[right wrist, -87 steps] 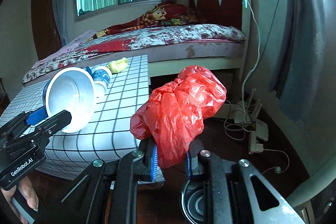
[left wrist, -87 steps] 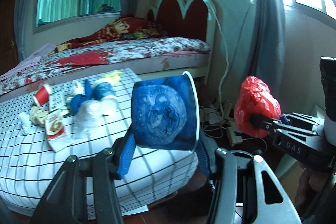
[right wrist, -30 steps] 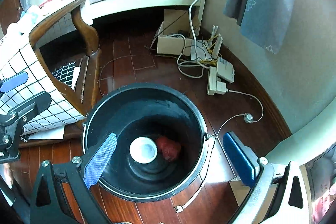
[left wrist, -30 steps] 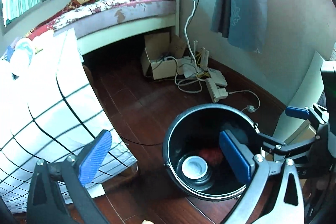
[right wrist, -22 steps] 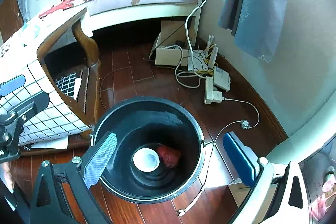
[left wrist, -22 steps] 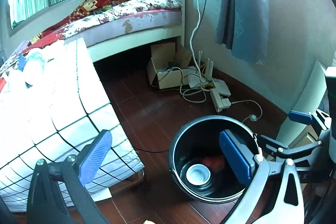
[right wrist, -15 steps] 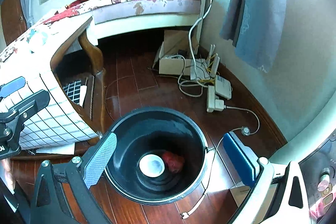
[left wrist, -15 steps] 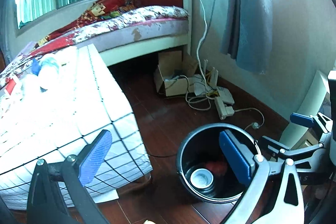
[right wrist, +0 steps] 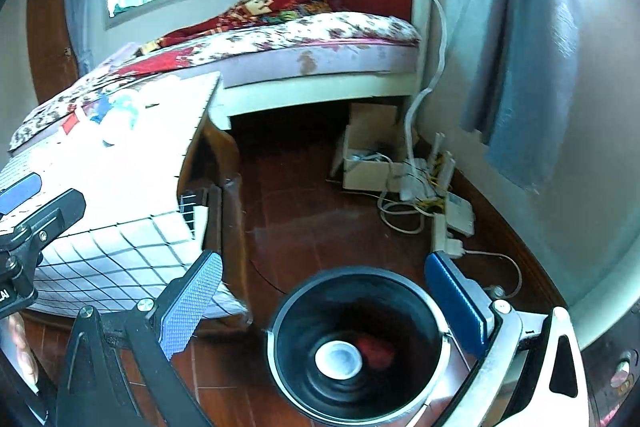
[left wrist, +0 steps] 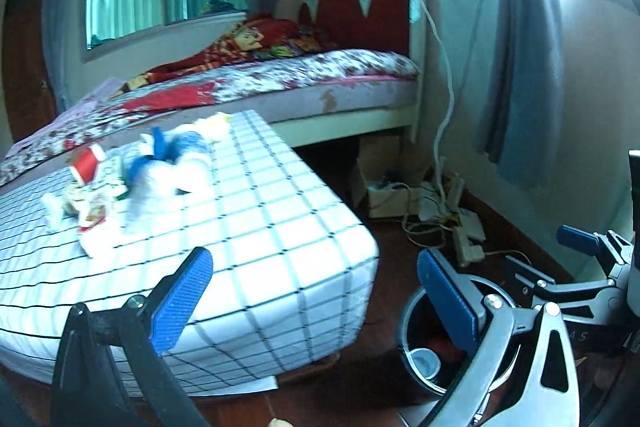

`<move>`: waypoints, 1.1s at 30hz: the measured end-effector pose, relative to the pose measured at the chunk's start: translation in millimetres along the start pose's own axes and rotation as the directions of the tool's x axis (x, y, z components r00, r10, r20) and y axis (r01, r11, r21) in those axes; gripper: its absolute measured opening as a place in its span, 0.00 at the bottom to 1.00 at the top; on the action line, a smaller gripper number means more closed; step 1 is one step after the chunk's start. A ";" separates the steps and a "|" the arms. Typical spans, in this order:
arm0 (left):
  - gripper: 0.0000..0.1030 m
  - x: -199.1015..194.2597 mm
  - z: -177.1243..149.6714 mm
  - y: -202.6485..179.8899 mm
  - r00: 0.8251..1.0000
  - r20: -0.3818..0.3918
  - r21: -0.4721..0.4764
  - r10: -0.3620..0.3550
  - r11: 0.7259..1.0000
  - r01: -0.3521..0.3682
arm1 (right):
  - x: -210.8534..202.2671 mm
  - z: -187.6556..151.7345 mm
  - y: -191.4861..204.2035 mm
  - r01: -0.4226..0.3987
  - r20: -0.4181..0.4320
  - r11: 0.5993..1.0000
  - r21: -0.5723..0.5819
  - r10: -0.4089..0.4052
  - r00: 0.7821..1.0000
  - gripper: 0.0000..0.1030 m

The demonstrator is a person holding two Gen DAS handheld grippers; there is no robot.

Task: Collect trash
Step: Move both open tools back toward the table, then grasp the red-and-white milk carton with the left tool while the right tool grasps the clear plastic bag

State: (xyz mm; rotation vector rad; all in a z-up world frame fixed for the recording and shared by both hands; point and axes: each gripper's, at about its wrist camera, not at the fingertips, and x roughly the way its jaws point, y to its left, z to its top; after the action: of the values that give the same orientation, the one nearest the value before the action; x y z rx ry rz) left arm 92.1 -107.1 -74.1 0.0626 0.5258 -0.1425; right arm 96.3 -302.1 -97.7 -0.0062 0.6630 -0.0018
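A black round bin (right wrist: 356,343) stands on the wooden floor, and in the left wrist view the bin (left wrist: 412,351) shows at the lower right. Inside lie a white cup (right wrist: 338,359) and a red bag (right wrist: 374,349). My right gripper (right wrist: 324,303) hangs open above the bin with nothing in it. My left gripper (left wrist: 316,303) is open and empty too, over the table's near edge. A pile of trash (left wrist: 132,179) lies on the checked tablecloth (left wrist: 260,227): a red cup (left wrist: 86,163), blue and white wrappers, packets.
A bed (left wrist: 280,87) with a red headboard stands behind the table. A cardboard box (right wrist: 368,159), power strips and tangled cables (right wrist: 424,195) lie on the floor by the wall. A grey curtain (left wrist: 520,67) hangs on the right. The table leg (right wrist: 228,203) stands left of the bin.
Both grippers, which earlier held the cup and the red bag, have lifted away from the bin. The left view has tilted up toward the table and its trash pile.
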 end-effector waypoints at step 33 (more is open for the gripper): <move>0.84 16.0 -6.8 218.3 0.966 -0.092 -0.275 0.242 0.926 -0.258 | 72.9 76.8 221.6 -0.284 -0.057 0.934 -0.217 0.278 0.959 0.98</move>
State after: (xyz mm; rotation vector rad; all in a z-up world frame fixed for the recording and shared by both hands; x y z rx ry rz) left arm 135.5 107.3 -83.0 -0.1484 0.5855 0.1873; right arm 201.0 -80.4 -83.4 -0.1287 0.6825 0.3507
